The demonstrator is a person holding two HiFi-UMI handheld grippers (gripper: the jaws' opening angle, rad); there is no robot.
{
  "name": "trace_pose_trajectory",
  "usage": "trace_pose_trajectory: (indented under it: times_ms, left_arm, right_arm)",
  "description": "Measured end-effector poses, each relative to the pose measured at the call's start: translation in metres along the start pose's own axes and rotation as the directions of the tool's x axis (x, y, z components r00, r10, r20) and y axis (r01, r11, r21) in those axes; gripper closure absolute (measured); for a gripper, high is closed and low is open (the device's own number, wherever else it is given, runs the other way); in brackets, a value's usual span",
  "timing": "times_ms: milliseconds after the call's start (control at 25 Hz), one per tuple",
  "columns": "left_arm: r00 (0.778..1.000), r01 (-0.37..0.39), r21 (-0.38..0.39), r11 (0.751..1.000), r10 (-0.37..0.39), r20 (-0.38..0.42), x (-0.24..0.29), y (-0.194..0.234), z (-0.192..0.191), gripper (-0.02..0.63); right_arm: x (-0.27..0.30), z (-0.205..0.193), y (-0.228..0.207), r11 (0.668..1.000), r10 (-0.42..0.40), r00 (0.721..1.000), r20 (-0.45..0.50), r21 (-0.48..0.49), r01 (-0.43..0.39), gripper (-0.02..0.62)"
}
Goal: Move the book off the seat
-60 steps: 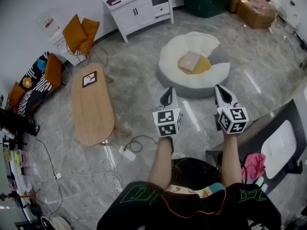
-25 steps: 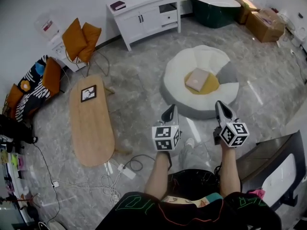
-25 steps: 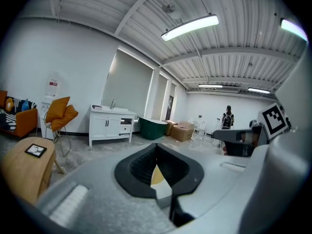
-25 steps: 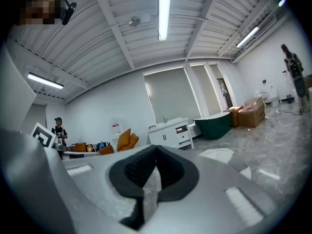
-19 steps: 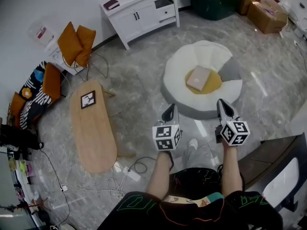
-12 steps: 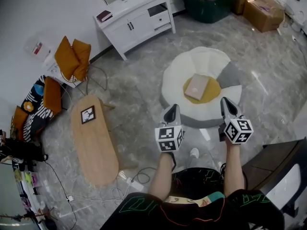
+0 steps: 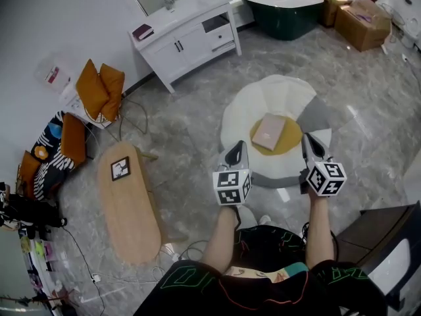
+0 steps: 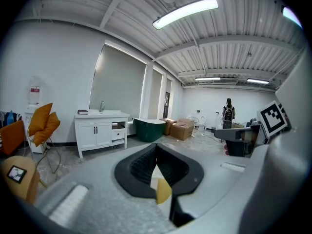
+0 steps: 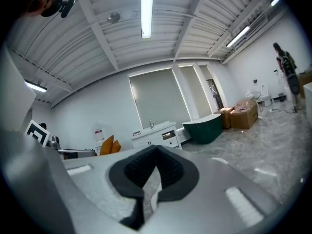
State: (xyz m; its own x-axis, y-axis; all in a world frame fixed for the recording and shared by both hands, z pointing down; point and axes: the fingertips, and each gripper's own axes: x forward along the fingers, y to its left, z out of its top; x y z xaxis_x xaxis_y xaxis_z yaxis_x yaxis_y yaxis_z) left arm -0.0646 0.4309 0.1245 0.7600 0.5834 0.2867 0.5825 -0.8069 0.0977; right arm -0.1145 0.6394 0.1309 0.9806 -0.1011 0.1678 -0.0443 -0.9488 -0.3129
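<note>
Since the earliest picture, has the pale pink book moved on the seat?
No. The pale pink book still lies on the yellow centre cushion of the round white floor seat, towards the cushion's left side as before.

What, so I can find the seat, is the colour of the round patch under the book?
The round patch is mustard yellow; the head view shows it best.
</note>
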Motion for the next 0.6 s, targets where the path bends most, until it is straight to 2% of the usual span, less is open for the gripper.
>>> trace_pose_trajectory:
  times_ms: [360,600]
  left_arm:
    - [0.997,0.051,0.009,0.999,-0.05,-0.058,0.063,0.0,-0.011,0.595]
    - [0.986,0.094,-0.008,0.995,-0.095,-0.134,0.115,0.007,-0.02,0.595]
  right_arm:
    - [0.025,-0.01,-0.048,0.996,-0.073,0.997,-0.015,0.042,0.074,0.592]
    - [0.059,-0.017,-0.07,0.99,-0.12,0.991,-0.056,0.073,0.124,0.592]
